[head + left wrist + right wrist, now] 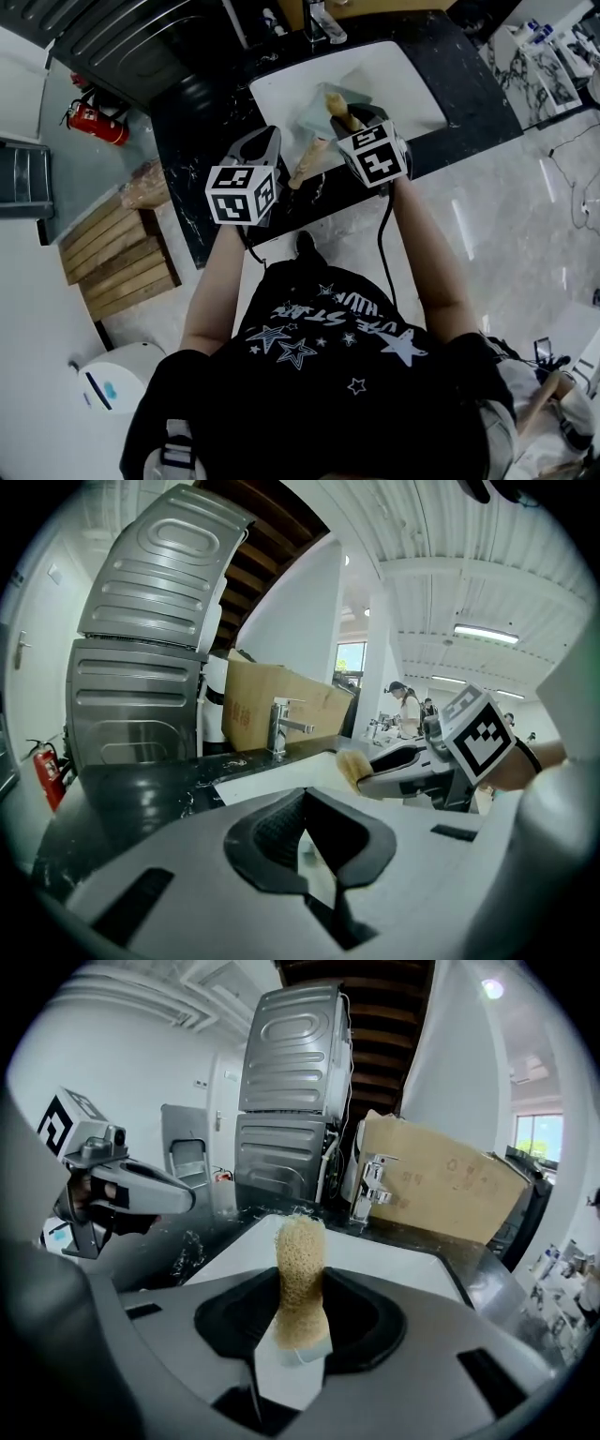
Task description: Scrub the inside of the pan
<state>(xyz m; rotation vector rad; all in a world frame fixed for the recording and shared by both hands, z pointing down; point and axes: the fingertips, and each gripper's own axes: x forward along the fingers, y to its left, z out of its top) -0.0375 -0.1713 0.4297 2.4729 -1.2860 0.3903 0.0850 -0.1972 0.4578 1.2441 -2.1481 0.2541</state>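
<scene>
In the head view a grey-green pan (317, 114) lies in the white sink (412, 84), and its wooden handle (304, 165) points toward me over the counter edge. My right gripper (360, 118) hovers over the pan, shut on a tan loofah sponge (336, 100). The sponge (300, 1269) stands upright between that gripper's pads in the right gripper view. My left gripper (271, 133) hangs just left of the handle, apart from it. In the left gripper view its jaws (305, 799) meet at the tips with nothing between them. The pan is hidden in both gripper views.
A chrome faucet (319, 23) stands behind the sink on the black stone counter (202, 122). A cardboard box (441, 1185) and a stacked steel appliance (291, 1101) are at the back. A red fire extinguisher (94, 120) and wooden slats (117, 253) lie on the floor to the left.
</scene>
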